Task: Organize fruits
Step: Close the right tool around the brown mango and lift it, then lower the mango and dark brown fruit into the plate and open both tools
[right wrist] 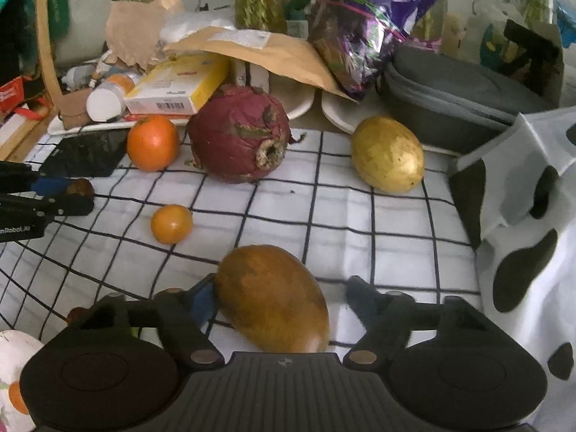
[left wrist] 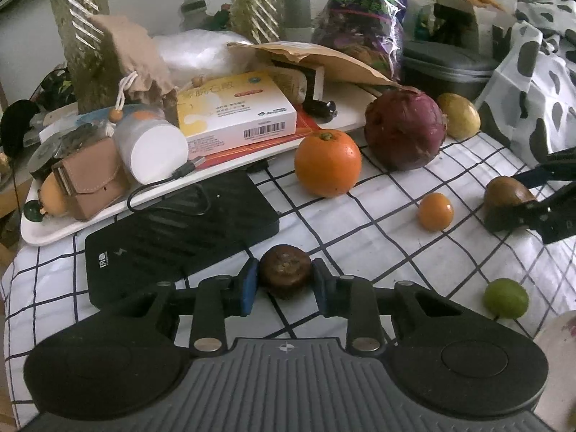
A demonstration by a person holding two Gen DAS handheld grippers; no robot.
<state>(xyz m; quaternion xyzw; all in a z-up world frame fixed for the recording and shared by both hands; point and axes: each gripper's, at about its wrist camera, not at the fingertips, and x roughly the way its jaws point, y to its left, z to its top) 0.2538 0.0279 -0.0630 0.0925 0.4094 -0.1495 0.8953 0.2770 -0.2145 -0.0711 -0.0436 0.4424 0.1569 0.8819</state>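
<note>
My left gripper [left wrist: 285, 280] is shut on a small dark brown fruit [left wrist: 285, 270] just above the checked cloth [left wrist: 378, 252]; it also shows in the right wrist view [right wrist: 77, 192]. My right gripper [right wrist: 279, 298] is open around a brown oval fruit [right wrist: 273, 298]; the left finger touches it, the right finger stands apart. That fruit shows in the left wrist view [left wrist: 505, 192]. On the cloth lie an orange [left wrist: 327, 163], a small orange fruit [left wrist: 435, 211], a purple-red round fruit [left wrist: 405, 129], a yellow oval fruit [right wrist: 387, 154] and a green lime [left wrist: 505, 298].
A white tray [left wrist: 46, 232] with a box, bottle and pouch lies at back left. A black power bank [left wrist: 180, 230] sits beside my left gripper. A grey case [right wrist: 457, 108] and a spotted cloth [right wrist: 522, 252] stand on the right. A white plate rim [right wrist: 14, 360] shows at lower left.
</note>
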